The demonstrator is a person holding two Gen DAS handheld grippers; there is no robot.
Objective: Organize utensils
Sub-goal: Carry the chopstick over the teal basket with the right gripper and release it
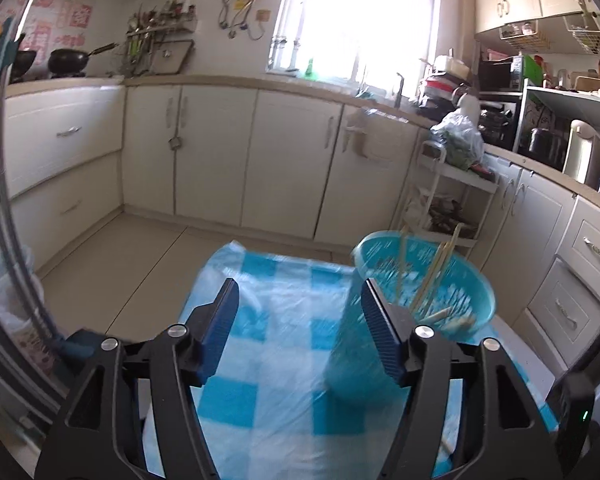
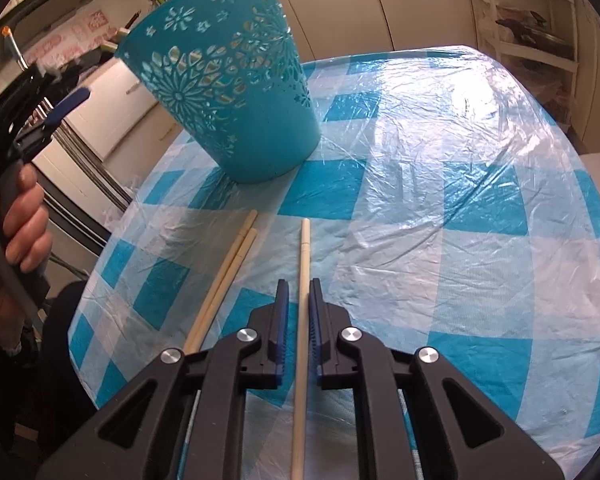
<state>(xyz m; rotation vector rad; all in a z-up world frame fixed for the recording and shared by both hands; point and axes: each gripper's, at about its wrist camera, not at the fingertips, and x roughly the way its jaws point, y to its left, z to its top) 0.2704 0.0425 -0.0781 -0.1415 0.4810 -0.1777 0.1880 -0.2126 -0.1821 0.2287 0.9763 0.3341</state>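
Crinkled checked plastic tablecloth (image 2: 440,184) under smooth round chopstick (image 2: 303,300).

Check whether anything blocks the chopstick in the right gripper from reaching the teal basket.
Nothing visible does. The right gripper is closed around one chopstick, and only bare checkered tablecloth lies between it and the teal basket. Two loose chopsticks lie off to the left.

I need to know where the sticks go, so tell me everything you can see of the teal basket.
The teal basket is a round plastic bucket, wider at its rim, with flower-shaped cutouts in its wall. It stands on the checked tablecloth. Several pale chopsticks lean inside it. Nothing grips it; the open left gripper is nearby.
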